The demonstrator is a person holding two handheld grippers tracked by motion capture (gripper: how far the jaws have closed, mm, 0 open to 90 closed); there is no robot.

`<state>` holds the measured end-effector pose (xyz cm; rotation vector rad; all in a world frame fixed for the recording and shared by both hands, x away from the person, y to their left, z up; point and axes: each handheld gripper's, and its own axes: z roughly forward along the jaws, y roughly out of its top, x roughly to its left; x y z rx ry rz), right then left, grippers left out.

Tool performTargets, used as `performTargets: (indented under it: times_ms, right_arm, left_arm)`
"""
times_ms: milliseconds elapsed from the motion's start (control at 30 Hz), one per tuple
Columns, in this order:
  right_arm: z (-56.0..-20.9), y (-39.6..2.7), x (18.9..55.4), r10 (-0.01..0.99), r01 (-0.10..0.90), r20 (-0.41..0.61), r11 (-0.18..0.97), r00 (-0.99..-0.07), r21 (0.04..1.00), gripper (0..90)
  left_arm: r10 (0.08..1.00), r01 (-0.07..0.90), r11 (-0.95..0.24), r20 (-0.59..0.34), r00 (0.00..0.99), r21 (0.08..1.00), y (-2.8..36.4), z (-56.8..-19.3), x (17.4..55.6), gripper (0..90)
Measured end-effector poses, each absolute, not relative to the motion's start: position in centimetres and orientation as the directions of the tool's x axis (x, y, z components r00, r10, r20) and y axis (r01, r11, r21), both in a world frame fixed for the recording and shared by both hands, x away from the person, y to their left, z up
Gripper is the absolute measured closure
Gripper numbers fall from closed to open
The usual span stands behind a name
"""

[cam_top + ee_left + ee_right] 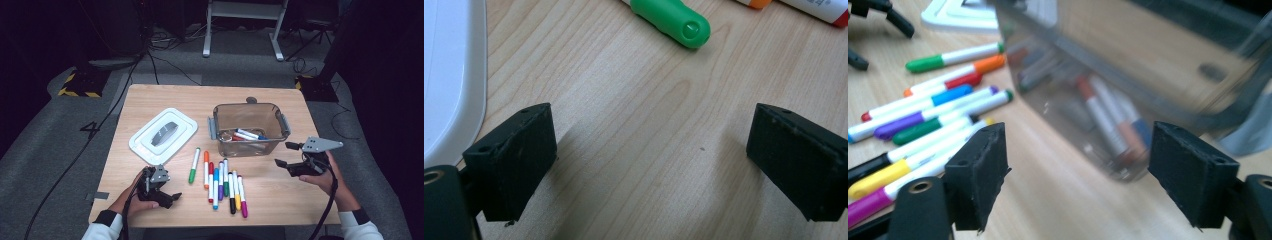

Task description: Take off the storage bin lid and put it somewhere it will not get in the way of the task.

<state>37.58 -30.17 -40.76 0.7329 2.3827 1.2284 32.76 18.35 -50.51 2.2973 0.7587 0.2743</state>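
presently, working l to r across the wooden table [280, 195] in the high view: a white lid [163, 135] is seen lying flat at the left-centre, grey handle up. below it, near the front edge, the left gripper [170, 196] is held in the person's left hand [137, 200], low over the wood. in the left gripper view its jaws are seen standing wide, nothing between them but bare tabletop; the lid's edge is at the far left and the green marker's [670, 21] cap end lies just ahead, apart from both jaws.

next, the loose markers [222, 182] are laid in a rough row at mid-table: green one off to the left and tilted, then orange, red, blue, purple, dark green, black, yellow and magenta, lying side by side, several touching. none is touched by either gripper.

behind and to the right, the clear container [250, 129] stands upright w/ grey latches at both ends; a few markers [248, 135] are lying inside on its bottom.

at far right, the right gripper [290, 155] is held in the right hand [327, 177], just beside the container's front right corner, pointing left. its jaws are seen spread wide in the right gripper view, w/ nothing held; container wall ahead is blurred.
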Motion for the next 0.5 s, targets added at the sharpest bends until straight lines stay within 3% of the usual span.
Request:
performTargets:
  times_ms: [367,500]
  right_arm:
    - [-46.7,-27.6,36.3,0.598,0.352,-0.05,0.535,-0.8,0.768,22.1]
    - [-47.2,-26.1,35.9,0.567,0.341,-0.042,0.551,-0.822,0.762,23.4]
  left_arm:
    - [0.592,0.446,-0.589,-0.017,0.806,0.674,18.2,-50.5,32.8,5.3]
    - [0.593,0.447,-0.588,-0.017,0.805,0.674,18.2,-50.5,32.8,5.2]
